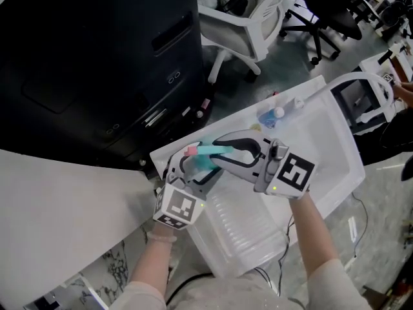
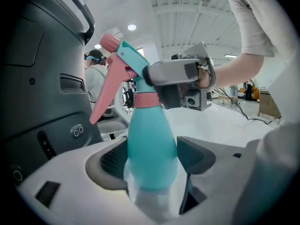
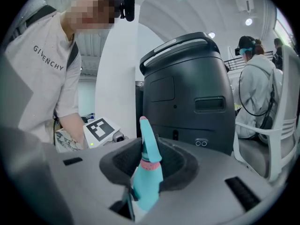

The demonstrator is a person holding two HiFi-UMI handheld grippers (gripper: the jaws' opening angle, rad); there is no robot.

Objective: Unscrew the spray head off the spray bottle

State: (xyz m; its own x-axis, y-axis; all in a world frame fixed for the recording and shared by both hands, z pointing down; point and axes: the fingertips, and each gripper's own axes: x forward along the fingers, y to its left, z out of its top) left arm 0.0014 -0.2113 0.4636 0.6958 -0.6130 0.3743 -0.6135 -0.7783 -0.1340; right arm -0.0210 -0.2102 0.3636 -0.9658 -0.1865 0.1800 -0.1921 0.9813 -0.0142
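Note:
A teal spray bottle (image 1: 208,161) with a pink trigger (image 2: 104,95) and pink collar (image 2: 146,99) is held over the white table between both grippers. My left gripper (image 2: 152,159) has its dark pads against both sides of the bottle's round body (image 2: 151,149). My right gripper (image 2: 163,86) comes in from the opposite side and is shut on the spray head (image 3: 149,146) just above the collar; its marker cube (image 1: 295,172) faces up. In the right gripper view the head stands upright between the pads of the right gripper (image 3: 149,172).
A clear ribbed plastic bin (image 1: 240,232) lies near the table's front edge. Small blue-and-white items (image 1: 271,115) lie at the far side of the white table (image 1: 326,131). A tall black machine (image 1: 97,63) stands beyond, with chairs (image 1: 239,28) behind. Another person (image 3: 255,83) sits to the right.

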